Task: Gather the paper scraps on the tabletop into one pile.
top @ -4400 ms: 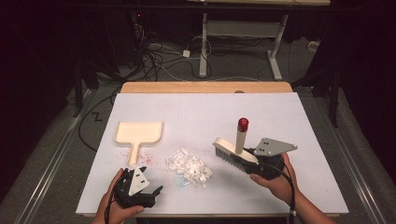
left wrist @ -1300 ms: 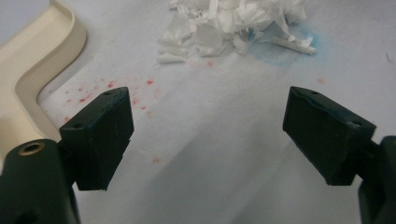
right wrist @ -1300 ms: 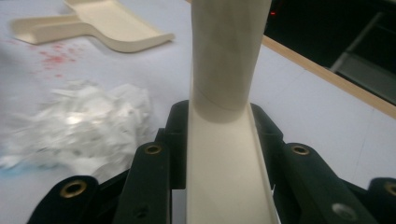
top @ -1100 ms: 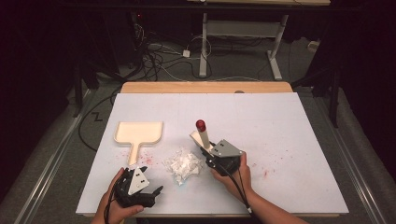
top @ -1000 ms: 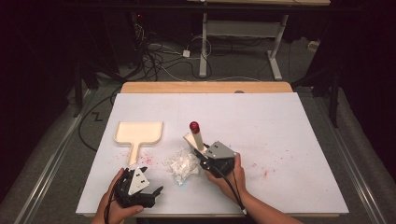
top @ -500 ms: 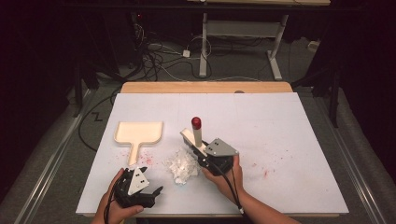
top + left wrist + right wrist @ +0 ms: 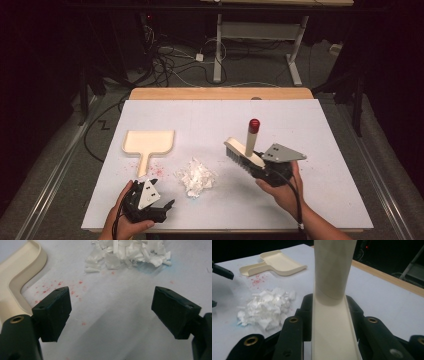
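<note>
Brush [image 7: 244, 153] lifted, ready for another sweep.
We clamp it in our right gripper [image 7: 267, 170], right of the paper pile [image 7: 198, 176]; left gripper [image 7: 150, 205] waits wide open, empty, near the dustpan [image 7: 148, 143].

White table top [image 7: 320, 130], red specks [image 7: 155, 171], floor cables [image 7: 170, 60], desk frame [image 7: 260, 30]

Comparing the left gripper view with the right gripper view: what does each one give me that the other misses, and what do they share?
Left gripper view: the left gripper's two black jaws standing open over bare table. Right gripper view: the right gripper shut on the cream plastic brush, and the wooden table edge. Shared: the pile of white paper scraps, the cream plastic dustpan, red specks on the white table top.
</note>
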### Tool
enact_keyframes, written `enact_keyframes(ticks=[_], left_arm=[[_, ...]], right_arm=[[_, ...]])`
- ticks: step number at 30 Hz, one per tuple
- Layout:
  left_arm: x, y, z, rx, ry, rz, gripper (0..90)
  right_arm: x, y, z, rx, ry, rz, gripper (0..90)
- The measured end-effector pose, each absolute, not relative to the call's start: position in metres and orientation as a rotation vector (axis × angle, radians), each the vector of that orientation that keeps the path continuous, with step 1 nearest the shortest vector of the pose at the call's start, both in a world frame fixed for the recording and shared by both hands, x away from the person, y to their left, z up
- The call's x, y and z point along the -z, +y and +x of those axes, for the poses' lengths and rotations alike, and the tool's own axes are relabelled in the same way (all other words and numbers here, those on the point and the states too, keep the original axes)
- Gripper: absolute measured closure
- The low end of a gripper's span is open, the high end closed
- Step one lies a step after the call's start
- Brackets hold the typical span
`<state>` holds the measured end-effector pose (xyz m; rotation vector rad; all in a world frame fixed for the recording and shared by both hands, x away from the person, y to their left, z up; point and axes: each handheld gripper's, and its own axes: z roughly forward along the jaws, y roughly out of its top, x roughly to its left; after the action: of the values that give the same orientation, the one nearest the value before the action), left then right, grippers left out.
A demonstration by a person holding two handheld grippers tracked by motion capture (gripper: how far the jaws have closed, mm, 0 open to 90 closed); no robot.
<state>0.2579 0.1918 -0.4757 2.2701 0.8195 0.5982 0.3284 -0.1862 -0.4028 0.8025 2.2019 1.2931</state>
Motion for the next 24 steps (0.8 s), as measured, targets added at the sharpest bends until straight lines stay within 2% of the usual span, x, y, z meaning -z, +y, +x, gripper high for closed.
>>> enact_keyframes(ticks=[8,14,22,24], left_arm=[[0.477,0.191,0.258,-0.594,0.819,2.28,15.5],[0.477,0.187,0.259,-0.596,0.808,2.29,15.5],[0.478,0.185,0.262,-0.597,0.793,2.295,15.5],[0.478,0.184,0.264,-0.592,0.792,2.297,15.5]], right_arm=[[0.391,-0.241,0.307,-1.334,2.35,0.835,67.9],[0.399,-0.257,0.297,-1.265,2.519,0.809,67.9],[0.414,-0.266,0.326,-1.135,2.743,0.901,67.3],[0.413,-0.267,0.337,-1.087,2.711,0.915,62.8]])
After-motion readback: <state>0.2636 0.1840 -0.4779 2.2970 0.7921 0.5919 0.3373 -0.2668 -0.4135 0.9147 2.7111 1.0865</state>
